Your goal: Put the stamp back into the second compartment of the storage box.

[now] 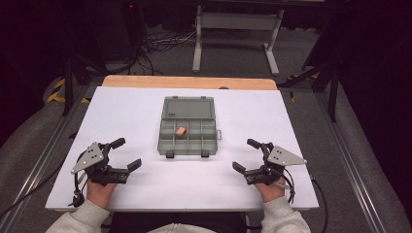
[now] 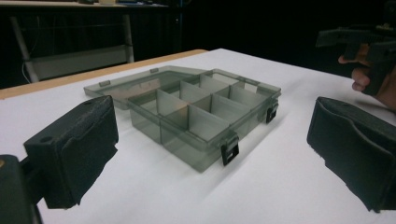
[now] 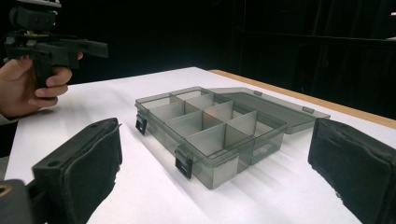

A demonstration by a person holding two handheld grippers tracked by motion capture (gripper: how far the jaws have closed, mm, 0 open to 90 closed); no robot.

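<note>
High view: the grey organizer box [image 1: 187, 133] lies mid-desk [image 1: 121, 111], lid open flat toward the far edge, latches facing me, long axis running away from me. A small orange block [image 1: 180, 131] sits in a middle compartment. My left gripper [image 1: 127, 154] and right gripper [image 1: 243, 155] flank it, jaws wide and empty. A one-sided push could skid the light box.

A translucent grey compartment box [image 1: 187, 127] lies open in the middle of the table, lid flat on the far side. A small orange block [image 1: 180, 131] sits in a centre compartment.
</note>
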